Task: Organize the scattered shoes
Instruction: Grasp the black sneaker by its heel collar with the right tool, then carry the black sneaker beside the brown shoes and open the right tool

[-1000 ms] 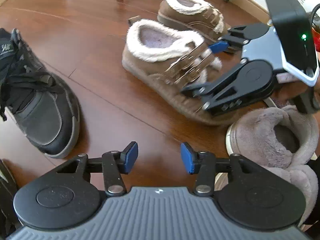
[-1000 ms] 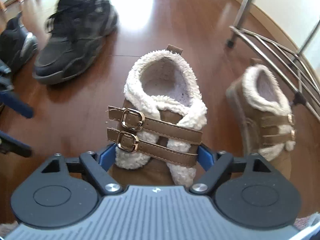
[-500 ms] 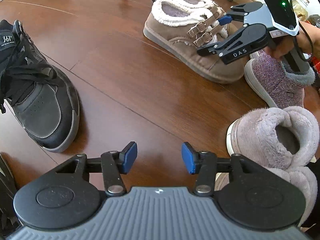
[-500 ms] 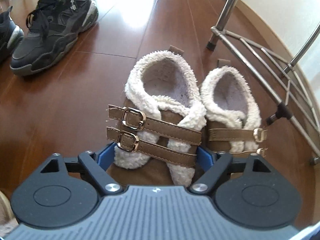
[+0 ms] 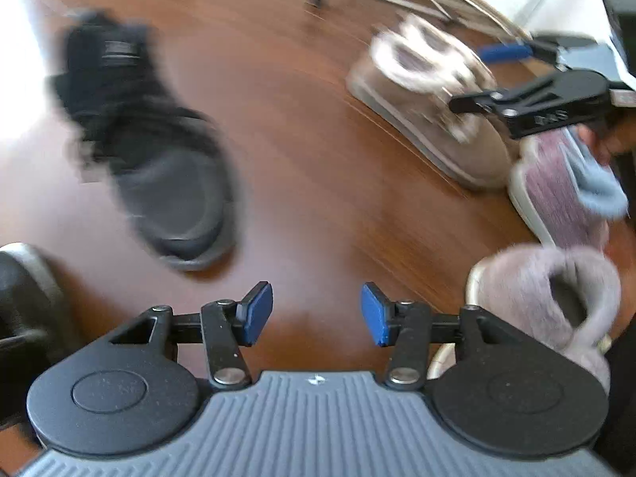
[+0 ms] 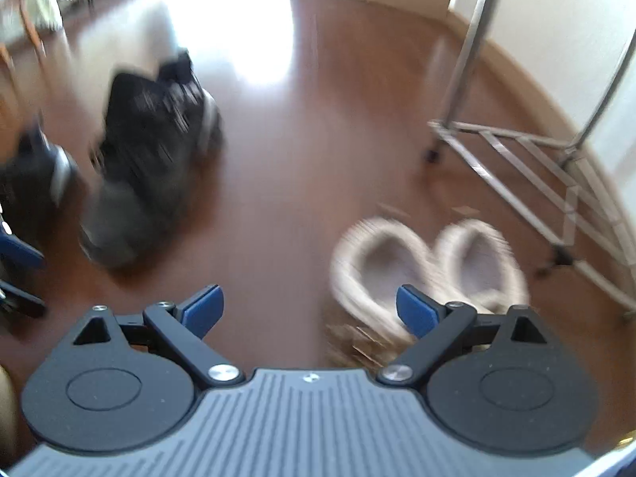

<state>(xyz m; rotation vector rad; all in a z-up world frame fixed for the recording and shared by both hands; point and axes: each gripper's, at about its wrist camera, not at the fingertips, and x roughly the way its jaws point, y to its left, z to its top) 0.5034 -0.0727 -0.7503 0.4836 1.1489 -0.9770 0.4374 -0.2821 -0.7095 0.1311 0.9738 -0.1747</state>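
Observation:
Two brown fleece-lined shoes (image 6: 429, 266) stand side by side on the wood floor, also in the left wrist view (image 5: 429, 91). My right gripper (image 6: 310, 310) is open and empty, up and left of them; it shows in the left wrist view (image 5: 512, 79) above the pair. My left gripper (image 5: 316, 314) is open and empty above bare floor. A black sneaker (image 5: 159, 159) lies ahead of it to the left; it also shows in the right wrist view (image 6: 147, 159). Both views are blurred.
A second black sneaker (image 6: 35, 183) lies at the left. A grey fuzzy slipper (image 5: 556, 306) and a purple knit slipper (image 5: 556, 194) lie at the right. A metal rack (image 6: 536, 159) stands by the wall behind the brown pair.
My right gripper has let go of the brown shoe, opened and pulled back up and to the left. The shoe now stands beside its mate. My left gripper has shifted a little.

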